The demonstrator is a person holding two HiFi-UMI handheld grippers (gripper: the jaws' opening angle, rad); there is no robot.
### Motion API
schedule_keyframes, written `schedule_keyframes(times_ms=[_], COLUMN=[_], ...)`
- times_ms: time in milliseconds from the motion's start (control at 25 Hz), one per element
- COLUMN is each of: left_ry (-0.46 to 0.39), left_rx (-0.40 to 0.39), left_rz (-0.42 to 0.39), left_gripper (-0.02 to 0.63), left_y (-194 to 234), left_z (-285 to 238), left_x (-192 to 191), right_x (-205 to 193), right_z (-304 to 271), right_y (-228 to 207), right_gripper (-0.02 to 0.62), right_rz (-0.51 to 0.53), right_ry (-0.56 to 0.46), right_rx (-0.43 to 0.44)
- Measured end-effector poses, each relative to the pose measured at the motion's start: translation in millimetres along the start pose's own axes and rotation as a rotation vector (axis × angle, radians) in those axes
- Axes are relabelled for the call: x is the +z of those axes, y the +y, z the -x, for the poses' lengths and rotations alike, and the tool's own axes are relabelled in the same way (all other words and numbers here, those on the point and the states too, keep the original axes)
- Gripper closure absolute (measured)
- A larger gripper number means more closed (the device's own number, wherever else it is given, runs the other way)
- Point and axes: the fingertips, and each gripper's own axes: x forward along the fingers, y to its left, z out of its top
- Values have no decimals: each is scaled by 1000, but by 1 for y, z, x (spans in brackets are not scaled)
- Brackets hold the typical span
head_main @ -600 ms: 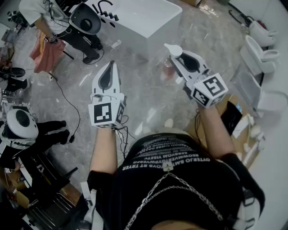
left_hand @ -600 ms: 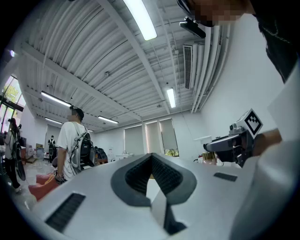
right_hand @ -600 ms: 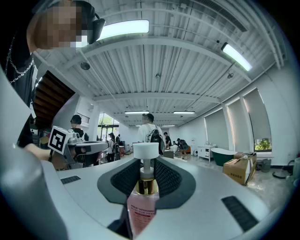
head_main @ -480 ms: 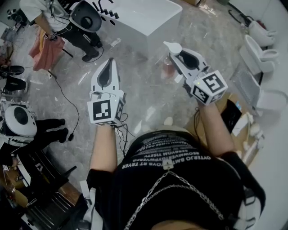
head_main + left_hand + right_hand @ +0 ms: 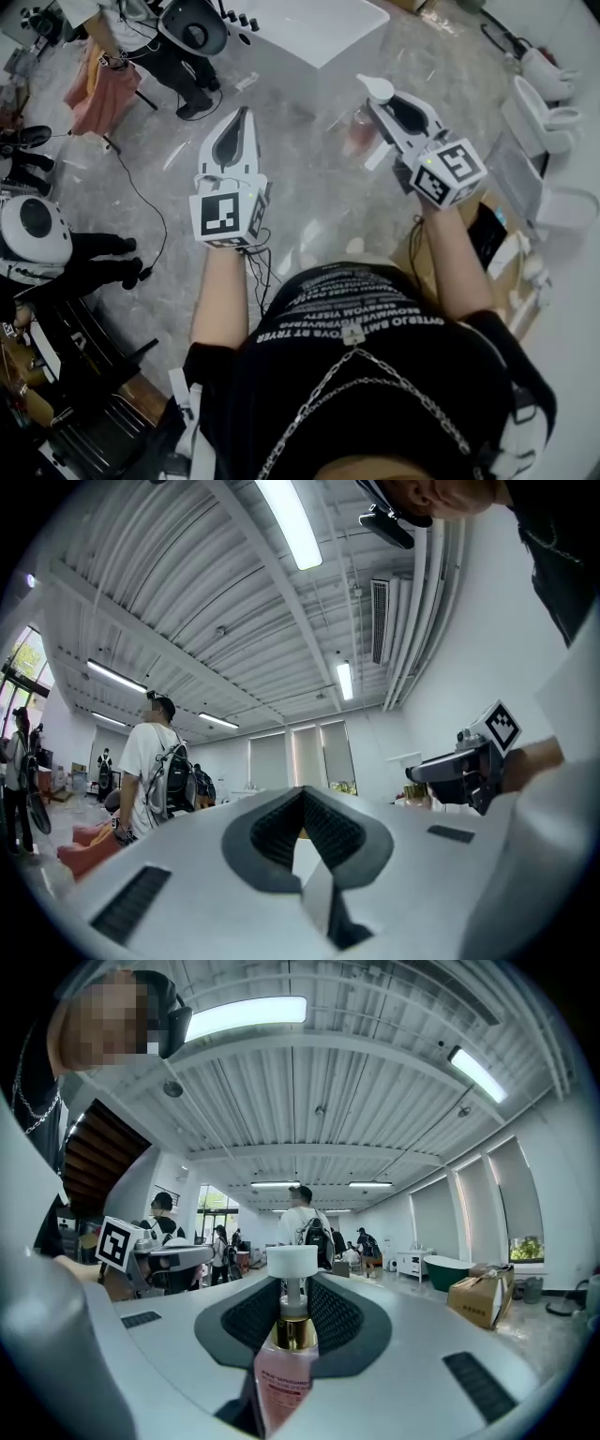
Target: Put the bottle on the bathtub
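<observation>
Pink liquid is seen inside the clear bottle (image 5: pixel 284 1377), which is gripped between the two jaws of the right gripper (image 5: pixel 292 1288). The jaws are closed narrowly on the bottle. Its gold collar and white pump head (image 5: pixel 292 1260) are directed toward the jaw tips, between the dark ribbed pads (image 5: pixel 333 1316). In the head view the bottle (image 5: pixel 359 131) is seen just under the front part of the right gripper (image 5: pixel 380 94), carried in the air above the grey floor (image 5: pixel 309 178). The white bathtub (image 5: pixel 314 23) is found at the top edge of that view, well apart from the bottle. The left gripper (image 5: pixel 302 794) is held beside the right one, apart from it. Its jaws are brought together at the tips and nothing is held between them.
</observation>
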Motion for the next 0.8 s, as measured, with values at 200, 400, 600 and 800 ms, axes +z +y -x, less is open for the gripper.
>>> schedule_keyframes(times_ms=[200, 400, 600, 800], left_ry=[5, 13, 13, 23], left_rx=[-9, -31, -44, -52], left_rz=[8, 7, 12, 14], left_gripper=[606, 606, 606, 606], left_y=[12, 17, 17, 17], left_z=[8, 10, 6, -4], left_x=[-4, -9, -10, -16], right_x=[3, 0, 0, -1], right_z=[-8, -10, -8, -12], right_y=[8, 13, 12, 0], right_gripper=[508, 508, 508, 508], right_rz=[4, -5, -6, -6], right_ry=[-4, -6, -10, -12], right_rx=[-15, -39, -42, -54])
